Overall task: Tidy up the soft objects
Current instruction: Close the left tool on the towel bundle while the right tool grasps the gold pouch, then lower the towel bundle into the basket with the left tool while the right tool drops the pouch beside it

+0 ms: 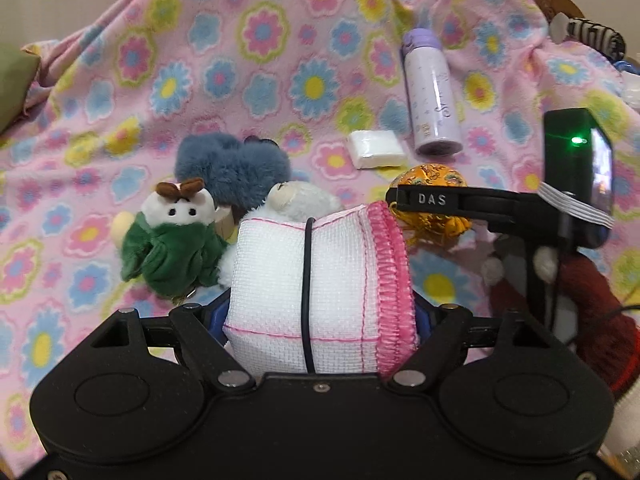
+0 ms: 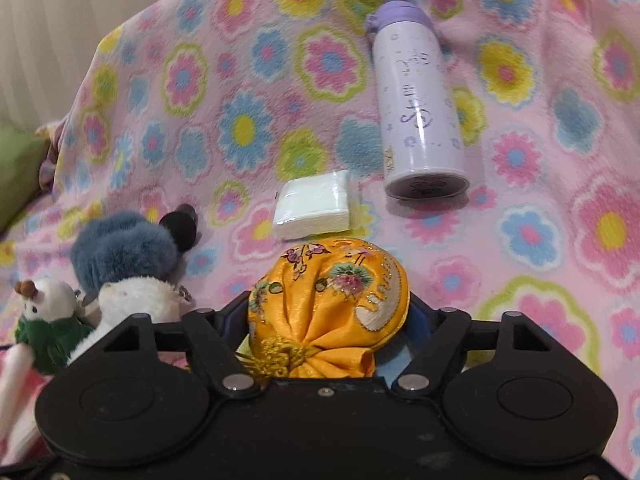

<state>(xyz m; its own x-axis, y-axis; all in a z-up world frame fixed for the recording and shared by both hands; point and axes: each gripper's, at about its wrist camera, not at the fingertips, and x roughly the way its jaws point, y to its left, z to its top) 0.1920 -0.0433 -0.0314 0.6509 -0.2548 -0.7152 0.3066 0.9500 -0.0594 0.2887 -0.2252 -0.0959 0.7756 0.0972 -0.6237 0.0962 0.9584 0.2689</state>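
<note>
My left gripper point(image 1: 320, 312) is shut on a folded white cloth with pink stitched edging point(image 1: 320, 292), held above the flowered blanket. My right gripper point(image 2: 328, 320) is shut on a yellow embroidered satin pouch point(image 2: 328, 304); the pouch also shows in the left wrist view point(image 1: 430, 178) behind the right tool. A green and white plush toy point(image 1: 172, 240), a white plush point(image 1: 300, 200) and a fluffy blue plush point(image 1: 232, 172) lie together just ahead of the left gripper. In the right wrist view they sit at lower left: green plush point(image 2: 44, 320), white plush point(image 2: 140, 296), blue plush point(image 2: 124, 248).
A pink flowered fleece blanket point(image 1: 260, 60) covers the surface. A lilac bottle point(image 2: 416, 108) lies on its side at the back, with a white tissue pack point(image 2: 314, 210) beside it. A green cushion point(image 1: 12, 80) is at far left. A zebra-striped item point(image 1: 596, 36) is at the upper right.
</note>
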